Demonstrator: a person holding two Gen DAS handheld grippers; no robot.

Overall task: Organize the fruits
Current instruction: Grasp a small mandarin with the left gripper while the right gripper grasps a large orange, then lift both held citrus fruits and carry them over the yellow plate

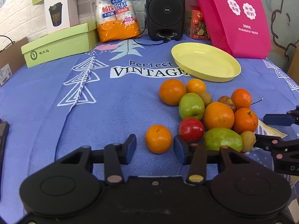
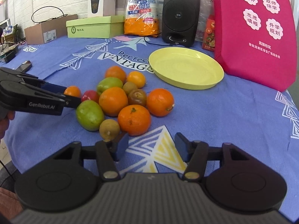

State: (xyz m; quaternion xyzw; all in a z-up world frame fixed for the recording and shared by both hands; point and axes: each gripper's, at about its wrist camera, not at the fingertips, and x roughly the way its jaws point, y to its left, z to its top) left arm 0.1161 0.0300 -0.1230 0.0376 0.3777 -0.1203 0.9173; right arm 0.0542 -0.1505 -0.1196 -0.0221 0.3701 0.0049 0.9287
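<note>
A heap of fruit lies on the blue cloth: several oranges, a green apple [image 1: 191, 105], a red apple [image 1: 191, 129], a green mango-like fruit [image 1: 222, 139] and kiwis. One small orange [image 1: 158, 139] sits apart at the left of the heap, between the fingertips of my left gripper [image 1: 155, 148]. The right pad is almost against it and a gap shows at the left pad. My right gripper [image 2: 151, 146] is open over bare cloth, just short of an orange [image 2: 134, 120]. A kiwi [image 2: 109, 129] rests by its left finger. The yellow plate [image 1: 205, 61] [image 2: 186, 69] behind the heap holds nothing.
Along the back stand a pink bag [image 1: 237, 18], a black speaker [image 1: 165, 9], a pack of paper cups [image 1: 117, 13] and a green box [image 1: 59, 44]. A dark phone [image 2: 25, 65] lies on the cloth at the left. A hand [image 2: 5, 119] holds the left gripper [image 2: 72, 95].
</note>
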